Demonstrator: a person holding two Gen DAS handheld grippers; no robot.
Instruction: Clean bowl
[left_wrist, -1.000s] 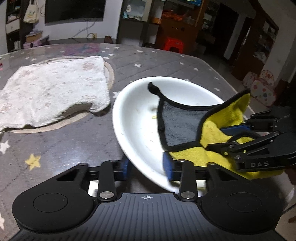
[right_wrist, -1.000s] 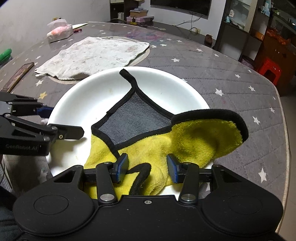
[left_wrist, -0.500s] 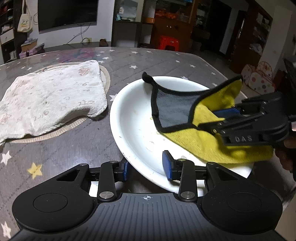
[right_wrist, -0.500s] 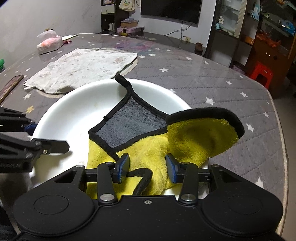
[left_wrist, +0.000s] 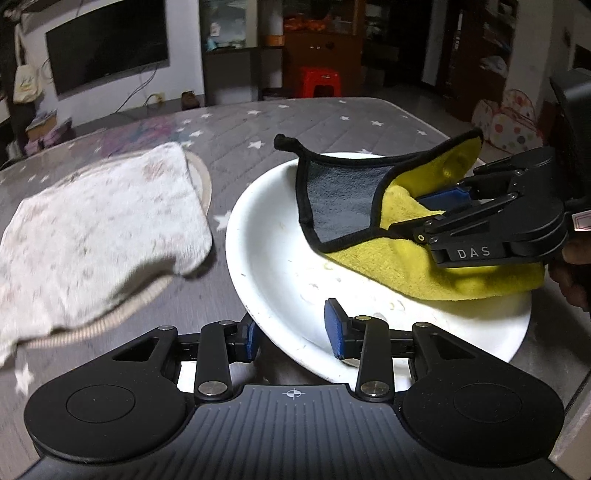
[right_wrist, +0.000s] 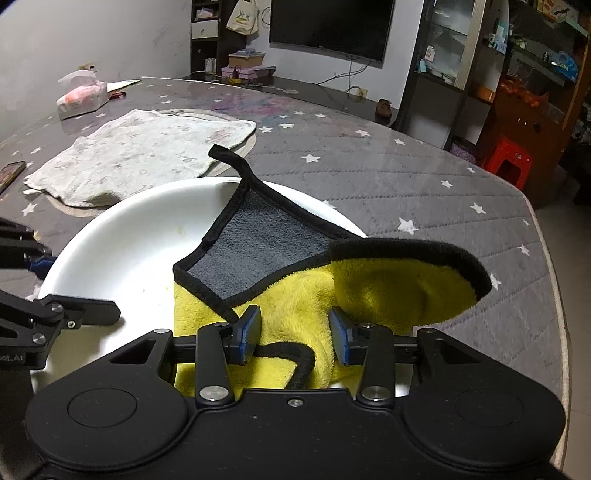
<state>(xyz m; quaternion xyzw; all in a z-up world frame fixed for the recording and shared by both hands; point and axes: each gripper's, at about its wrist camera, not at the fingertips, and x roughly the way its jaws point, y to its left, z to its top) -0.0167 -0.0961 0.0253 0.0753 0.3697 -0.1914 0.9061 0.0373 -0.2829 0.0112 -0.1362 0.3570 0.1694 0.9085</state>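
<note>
A white bowl (left_wrist: 280, 266) sits on the grey star-patterned table; it also shows in the right wrist view (right_wrist: 122, 236). My left gripper (left_wrist: 293, 334) has its jaws on either side of the bowl's near rim, one finger outside and one inside. A yellow and grey cloth (right_wrist: 306, 291) with black edging lies in the bowl. My right gripper (right_wrist: 293, 336) is shut on a fold of this cloth; it shows in the left wrist view (left_wrist: 436, 214) pressing the cloth (left_wrist: 406, 251) on the bowl's right side. Small specks of dirt lie on the bowl's floor.
A white patterned towel (left_wrist: 96, 225) lies on a round mat to the left of the bowl. A tissue pack (right_wrist: 83, 96) stands at the far left of the table, and a phone (right_wrist: 11, 173) at its left edge. The table edge (right_wrist: 554, 295) runs close on the right.
The right gripper has dragged the cloth across the bowl toward its right side and lifted its far corner. The bowl tilted up slightly in the left gripper's hold.
</note>
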